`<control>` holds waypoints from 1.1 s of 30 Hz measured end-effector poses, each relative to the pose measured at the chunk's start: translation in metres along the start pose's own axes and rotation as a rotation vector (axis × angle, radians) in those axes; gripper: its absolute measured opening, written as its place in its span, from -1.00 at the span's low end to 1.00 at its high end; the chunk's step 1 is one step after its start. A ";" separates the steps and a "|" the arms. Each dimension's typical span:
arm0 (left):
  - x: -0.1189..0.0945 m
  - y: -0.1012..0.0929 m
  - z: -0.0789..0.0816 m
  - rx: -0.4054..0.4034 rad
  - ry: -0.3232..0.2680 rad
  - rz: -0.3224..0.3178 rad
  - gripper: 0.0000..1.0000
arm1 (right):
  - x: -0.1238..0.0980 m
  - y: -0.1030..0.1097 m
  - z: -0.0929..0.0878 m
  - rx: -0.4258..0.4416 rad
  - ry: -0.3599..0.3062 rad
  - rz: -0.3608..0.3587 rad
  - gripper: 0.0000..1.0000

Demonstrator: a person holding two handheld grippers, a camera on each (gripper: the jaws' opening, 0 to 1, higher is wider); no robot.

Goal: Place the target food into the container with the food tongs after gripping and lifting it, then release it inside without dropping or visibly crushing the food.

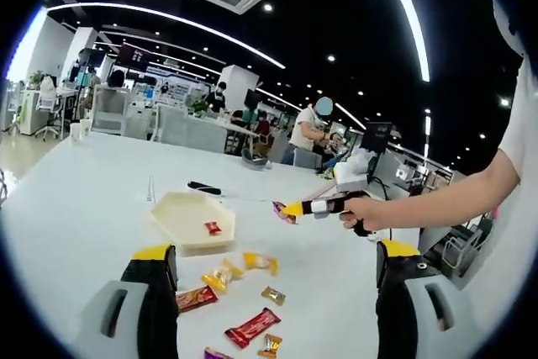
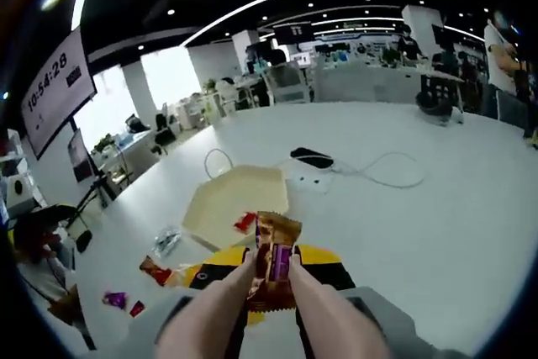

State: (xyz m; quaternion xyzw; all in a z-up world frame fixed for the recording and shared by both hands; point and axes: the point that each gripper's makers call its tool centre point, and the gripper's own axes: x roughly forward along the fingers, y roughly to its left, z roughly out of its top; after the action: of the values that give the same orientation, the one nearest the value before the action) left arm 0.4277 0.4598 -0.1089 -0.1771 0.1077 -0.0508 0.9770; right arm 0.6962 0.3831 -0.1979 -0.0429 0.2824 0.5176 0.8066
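A wall screen (image 2: 55,90) far off on the left reads "10:54:28"; no other text is legible.

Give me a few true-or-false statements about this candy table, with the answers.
1. The right gripper holds a wrapped candy. True.
2. The tray is full of candies. False: one small red candy lies in it.
3. Loose candies lie on the table near the left gripper. True: among them is a long red one.
4. The left gripper is shut on a candy. False: its jaws stand wide apart with nothing between them.
5. The tray is round and black. False: it is pale and angular.
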 end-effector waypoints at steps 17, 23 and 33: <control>0.000 0.001 -0.007 -0.005 0.014 0.007 0.98 | 0.004 0.012 0.016 0.001 -0.029 -0.002 -0.60; -0.002 0.000 -0.002 -0.003 0.003 0.010 0.98 | 0.003 0.013 0.022 -0.001 -0.040 0.003 -0.60; -0.008 0.001 -0.004 0.010 0.012 0.005 0.98 | 0.002 0.014 0.037 0.022 -0.082 0.003 -0.60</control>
State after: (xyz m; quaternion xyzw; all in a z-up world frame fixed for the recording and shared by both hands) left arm 0.4187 0.4610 -0.1110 -0.1714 0.1137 -0.0499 0.9773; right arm 0.6997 0.4044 -0.1649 -0.0123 0.2548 0.5171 0.8170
